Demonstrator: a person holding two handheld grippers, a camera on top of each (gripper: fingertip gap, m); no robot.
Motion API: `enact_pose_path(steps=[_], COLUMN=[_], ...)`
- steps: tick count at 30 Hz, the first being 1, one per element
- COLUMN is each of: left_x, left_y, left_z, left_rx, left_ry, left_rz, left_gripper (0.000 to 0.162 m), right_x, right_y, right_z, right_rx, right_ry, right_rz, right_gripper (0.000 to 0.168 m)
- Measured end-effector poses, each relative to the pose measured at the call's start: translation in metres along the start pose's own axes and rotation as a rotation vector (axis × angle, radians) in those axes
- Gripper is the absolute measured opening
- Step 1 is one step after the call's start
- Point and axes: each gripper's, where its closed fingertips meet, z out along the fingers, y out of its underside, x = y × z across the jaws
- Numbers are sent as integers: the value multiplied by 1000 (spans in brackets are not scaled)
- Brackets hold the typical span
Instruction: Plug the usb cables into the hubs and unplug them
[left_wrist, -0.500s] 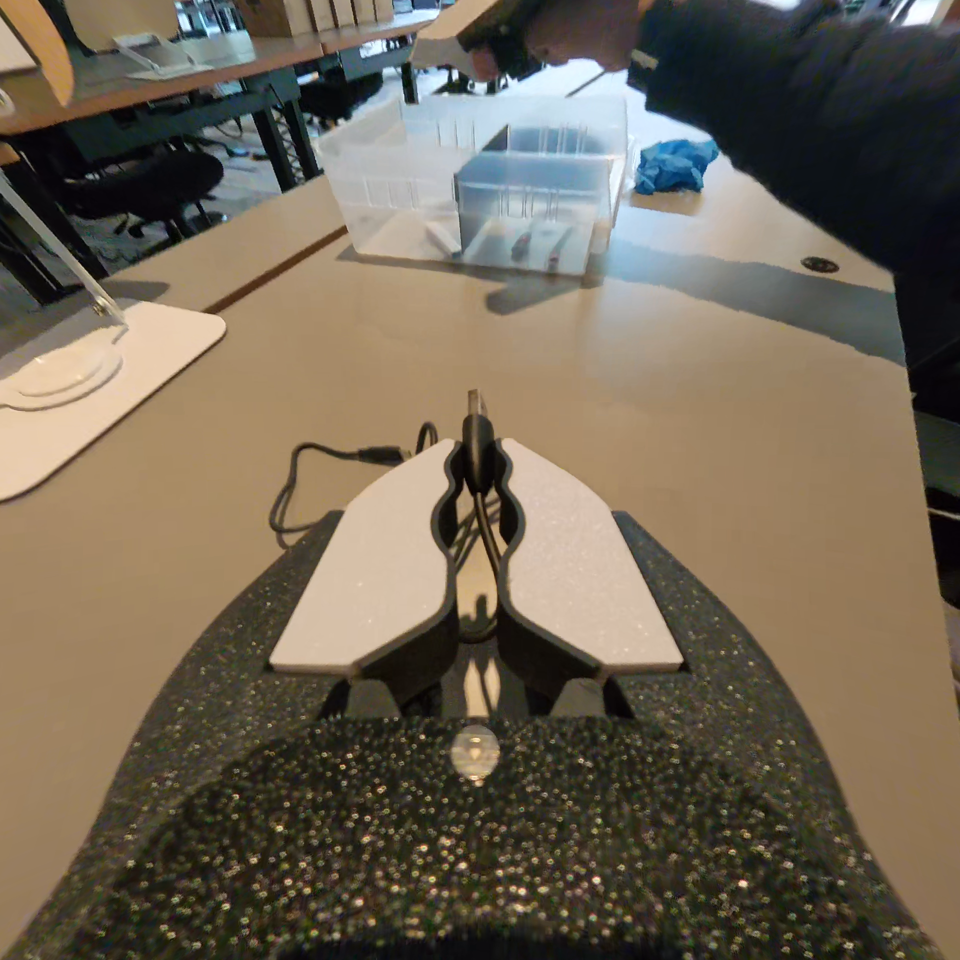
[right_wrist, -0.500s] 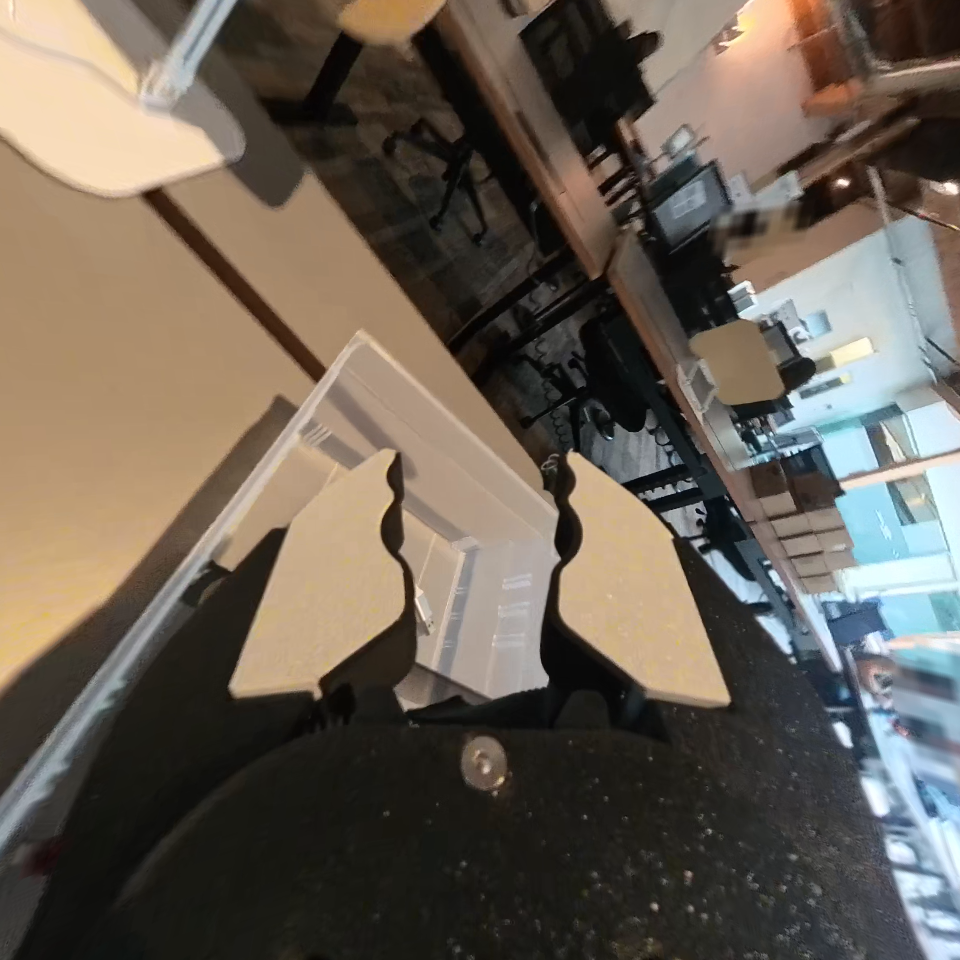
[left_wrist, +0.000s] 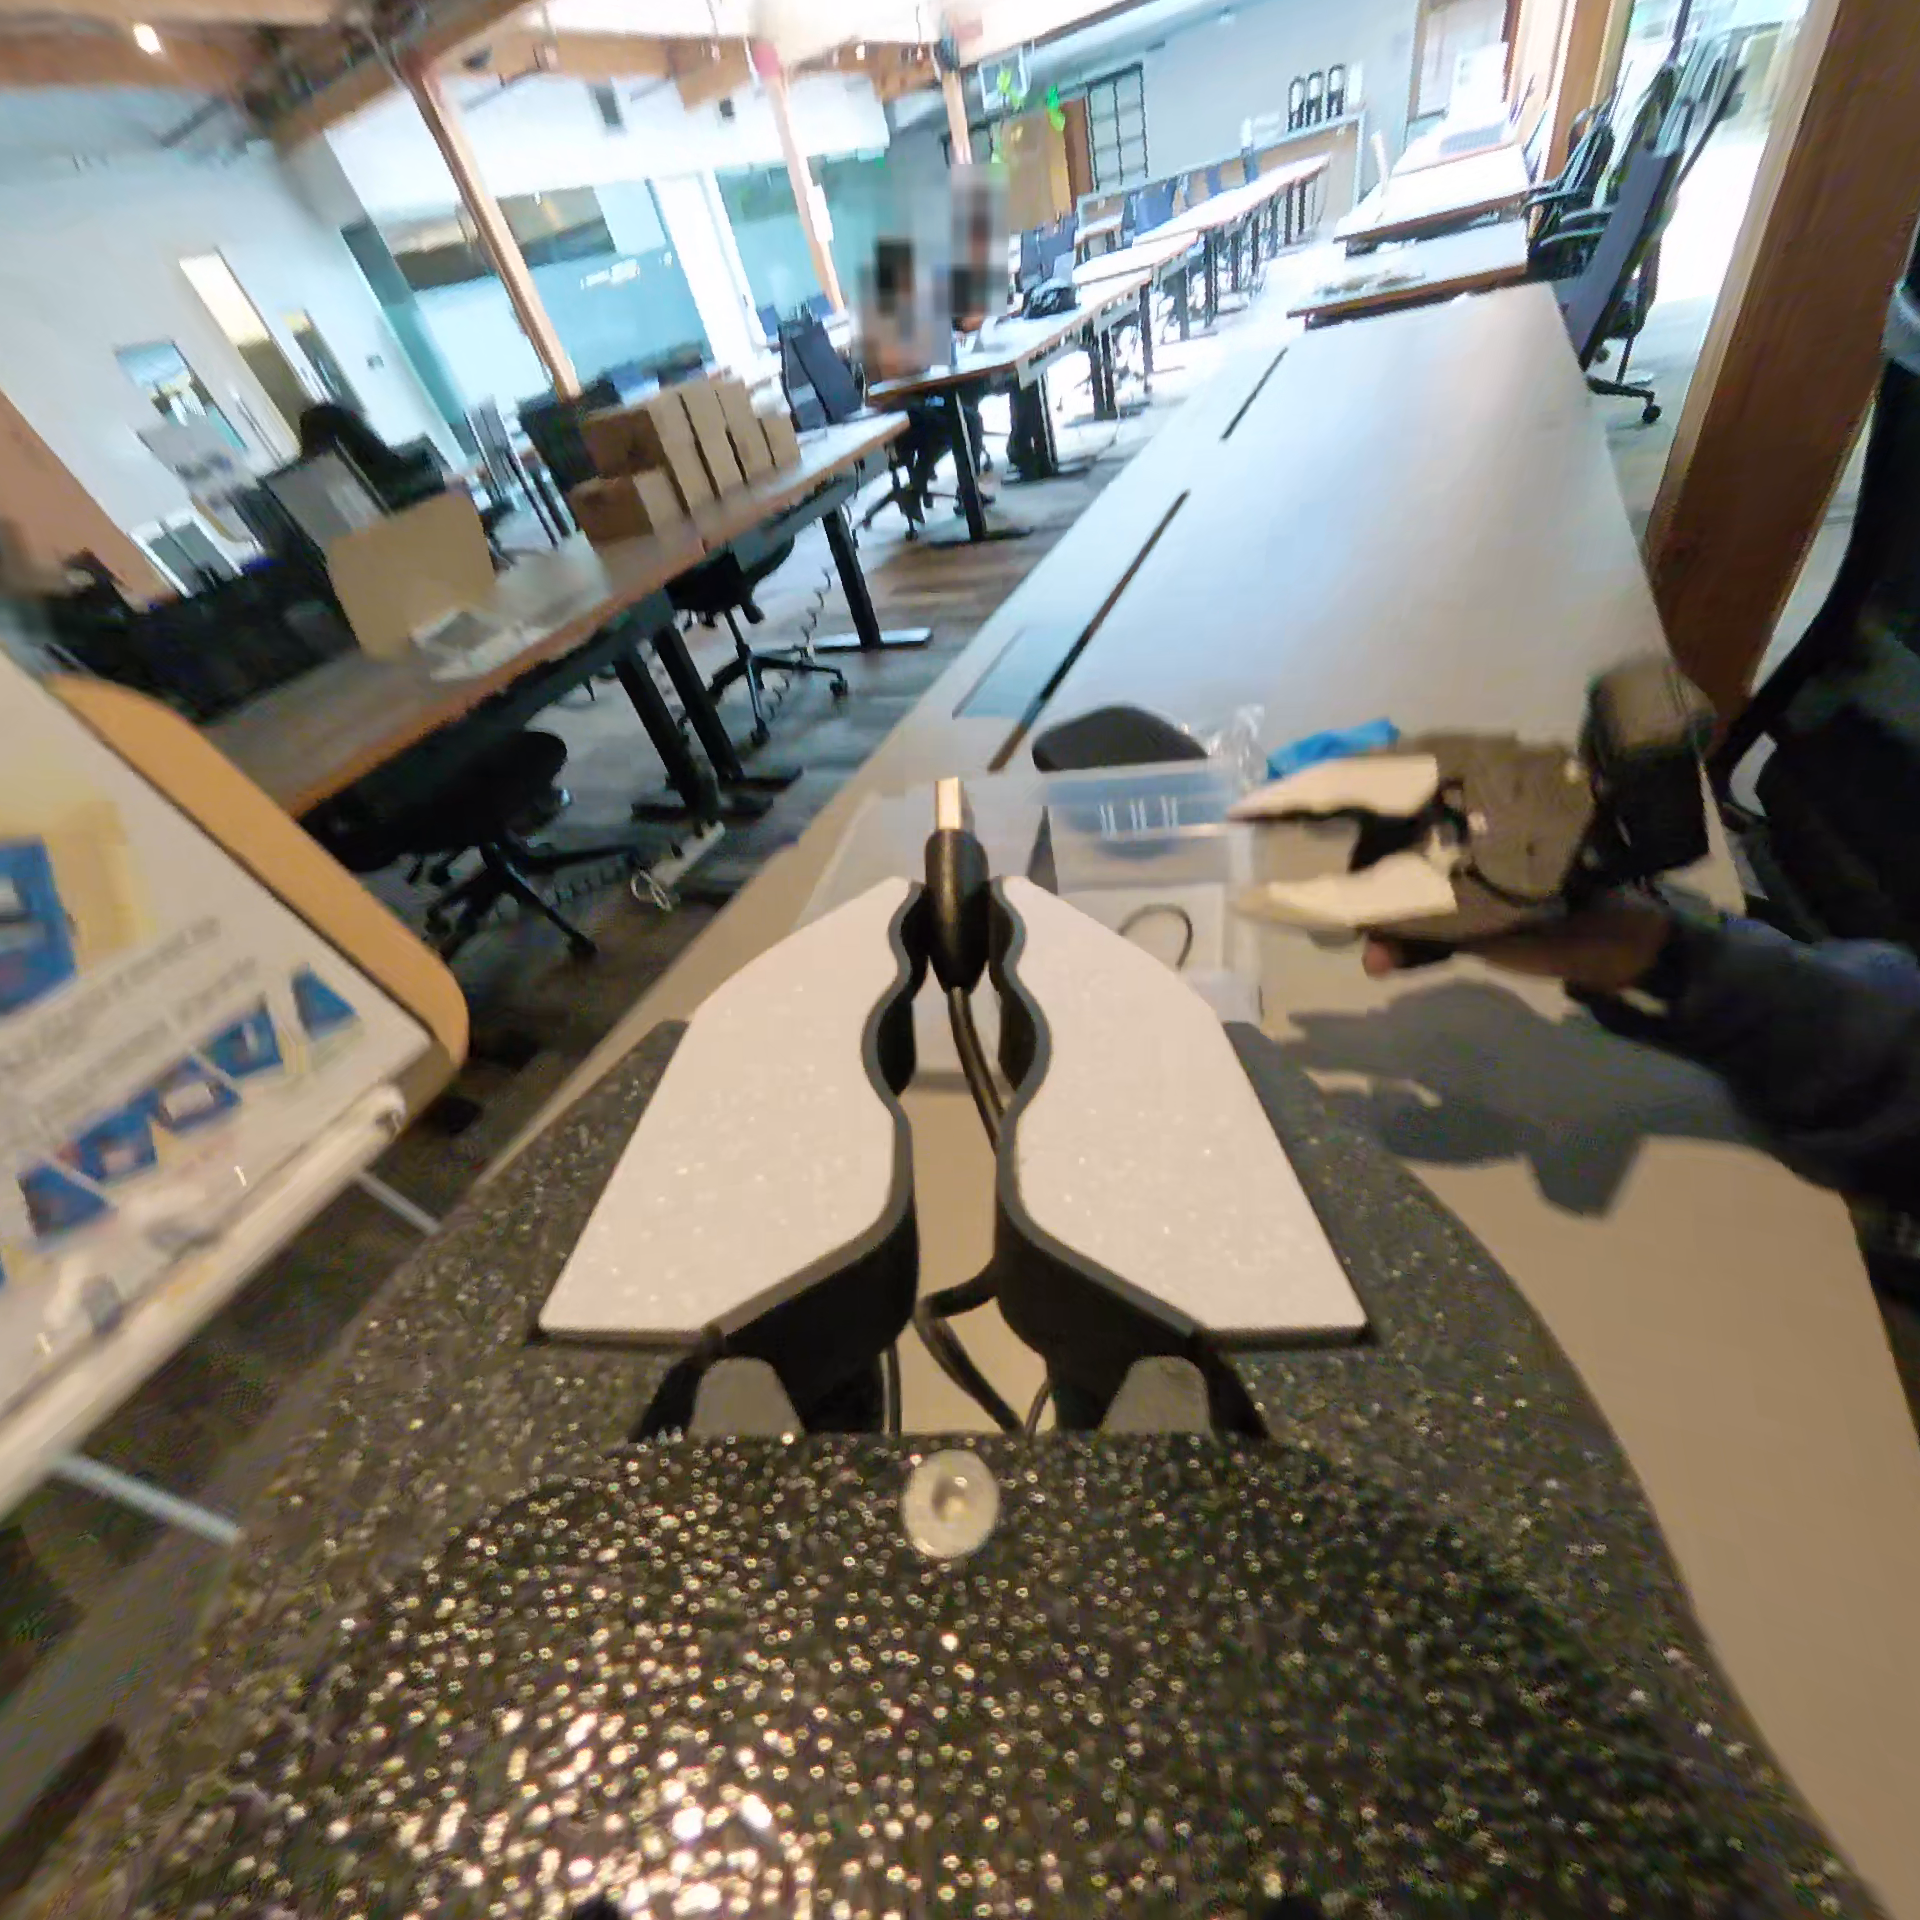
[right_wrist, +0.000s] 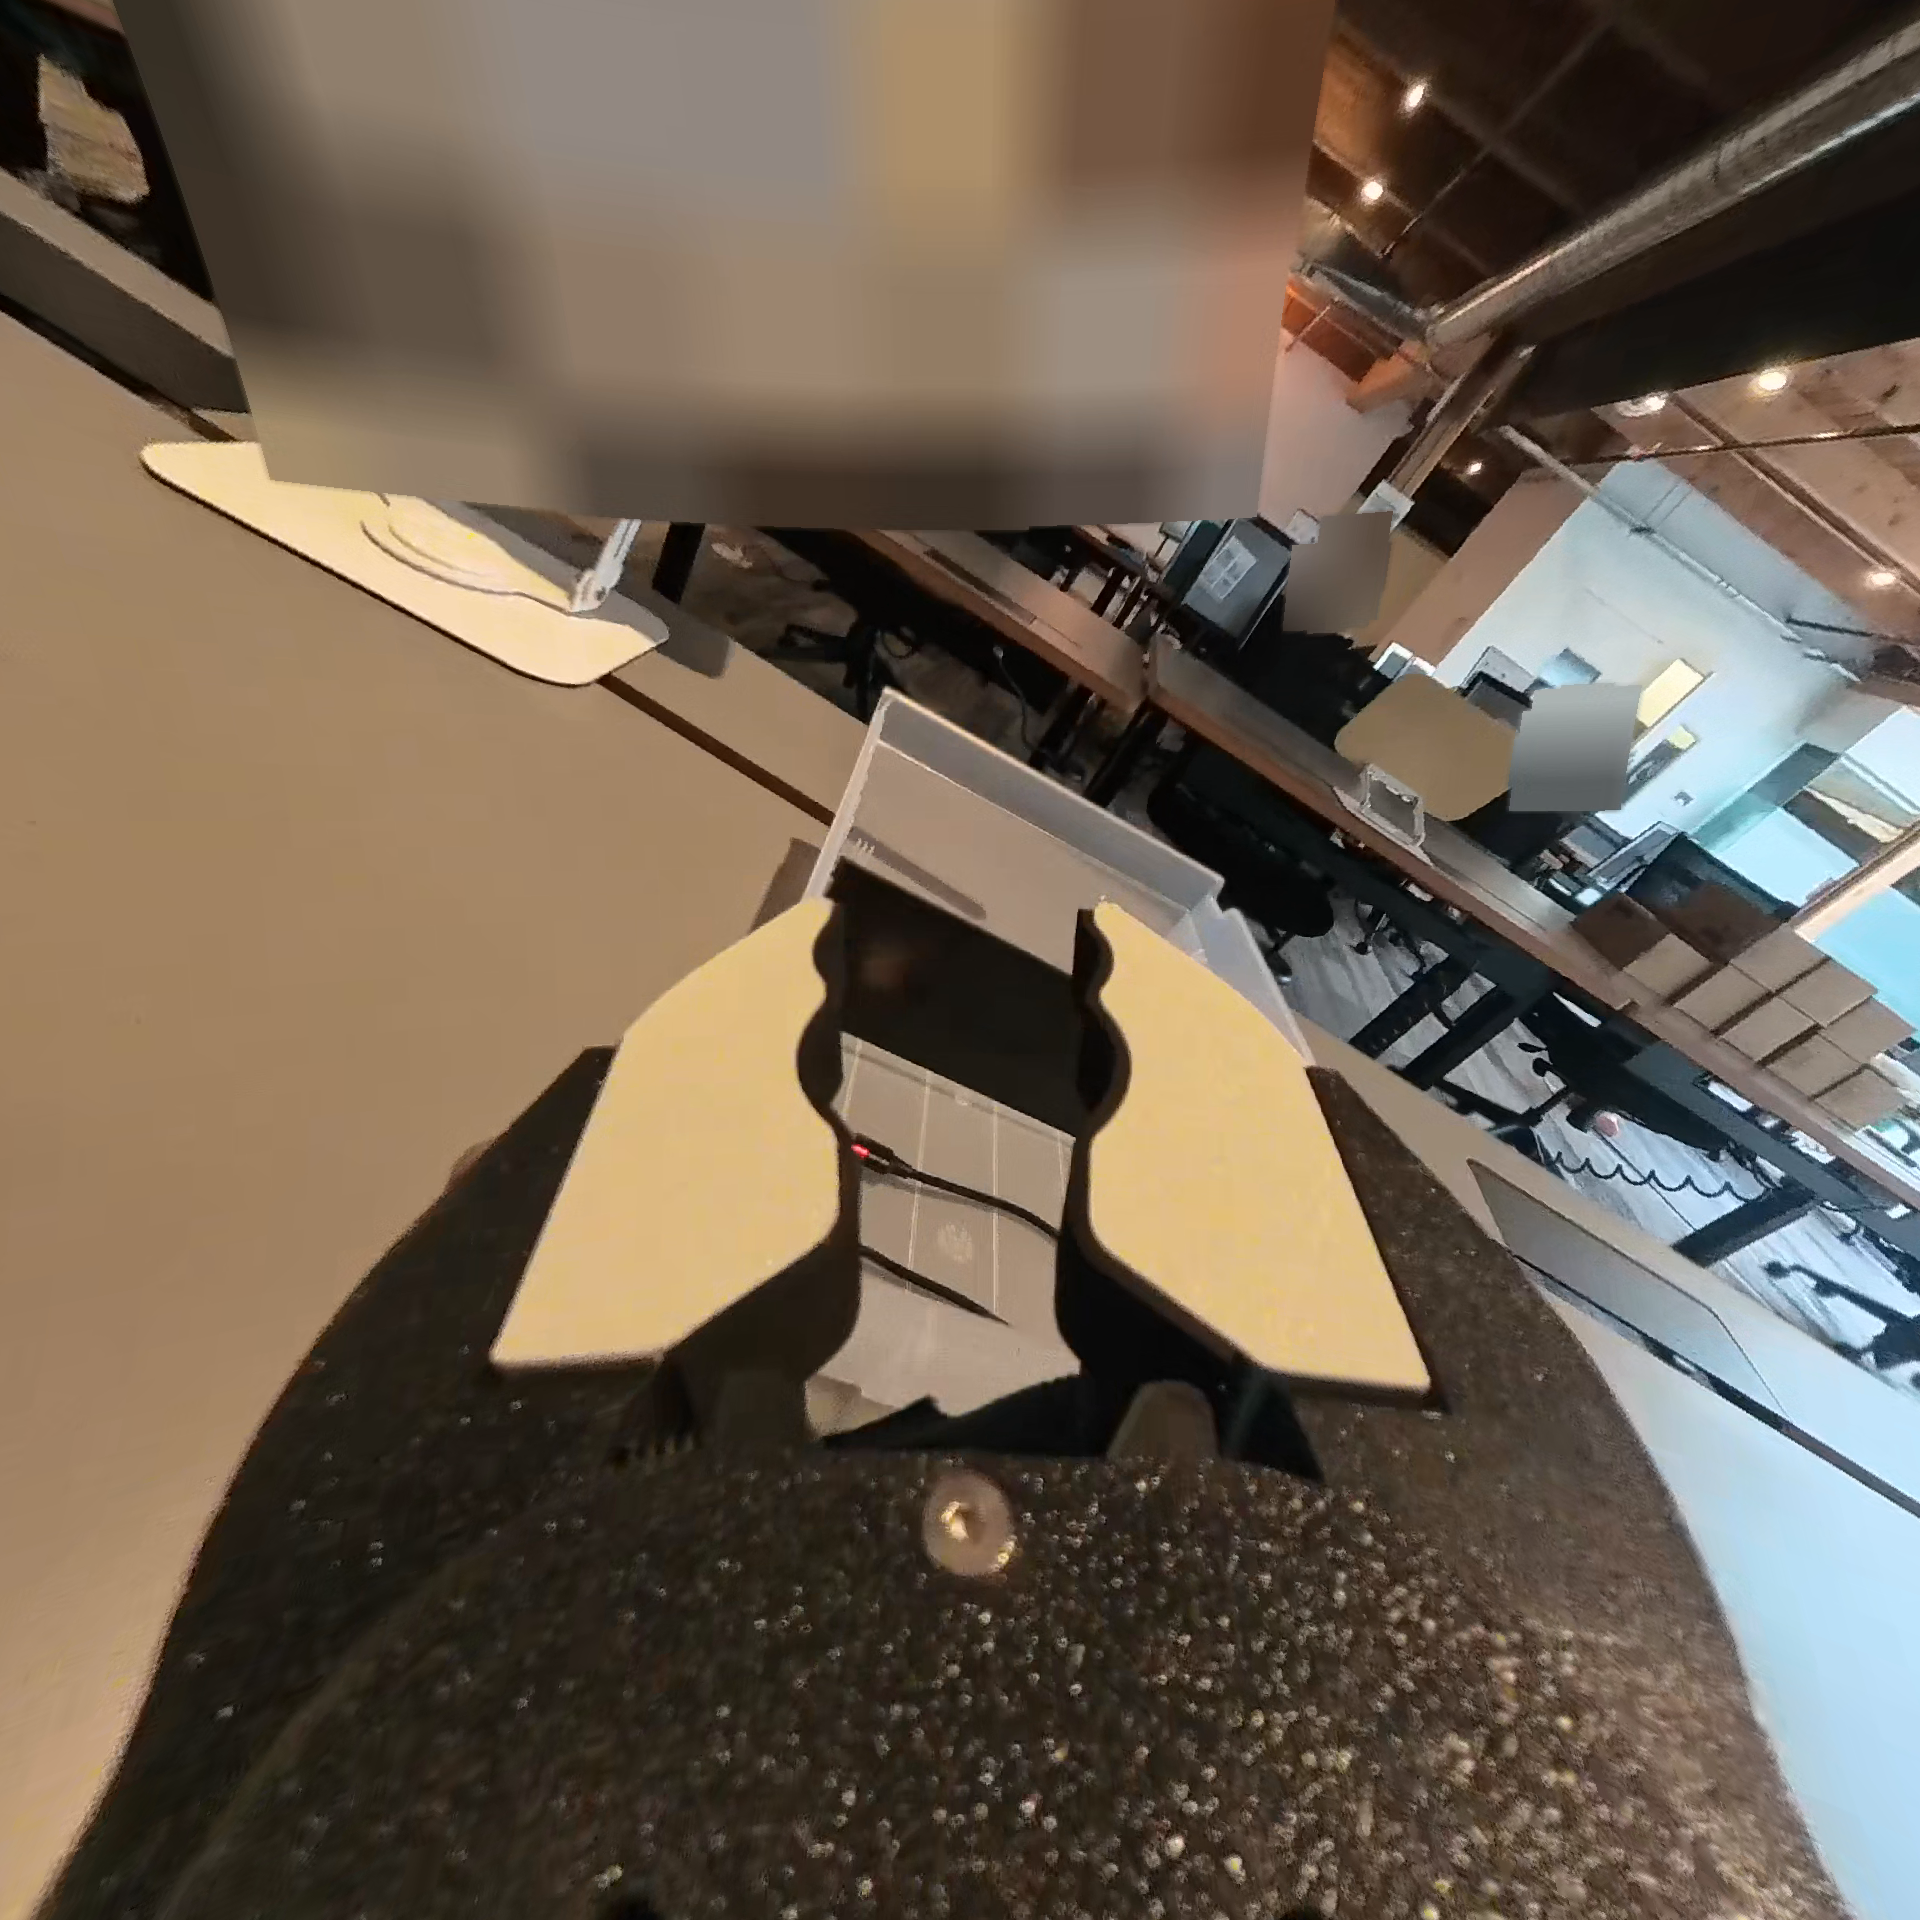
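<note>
Left gripper (left_wrist: 958, 914) jaws clenched on cable plug (left_wrist: 954, 883), metal tip forward, raised over counter (left_wrist: 1455, 582) left edge. Right gripper (right_wrist: 956, 925) jaws released, holding nothing, above clear bin (right_wrist: 997, 821); hub not discernible. Advised: keep plug level, fetch hub, align before pushing.
</note>
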Motion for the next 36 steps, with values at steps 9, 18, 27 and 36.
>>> enact_pose_path(steps=[9, 18, 27, 36], left_x=[-24, -27, 10, 20], left_y=[-167, -292, -290, -244], left_z=[69, 128, 217, 283], left_rx=[106, 235, 208, 150], left_ry=[-102, -186, -137, -64], left_rz=[210, 342, 410, 348], left_gripper=[10, 10, 10, 10], right_x=[26, 69, 84, 85], right_y=[15, 23, 30, 36], right_z=[-20, -35, -41, -40], right_rx=[29, 68, 70, 35], right_ry=[78, 198, 237, 270], right_rz=[54, 190, 220, 186], right_gripper=[39, 37, 34, 34])
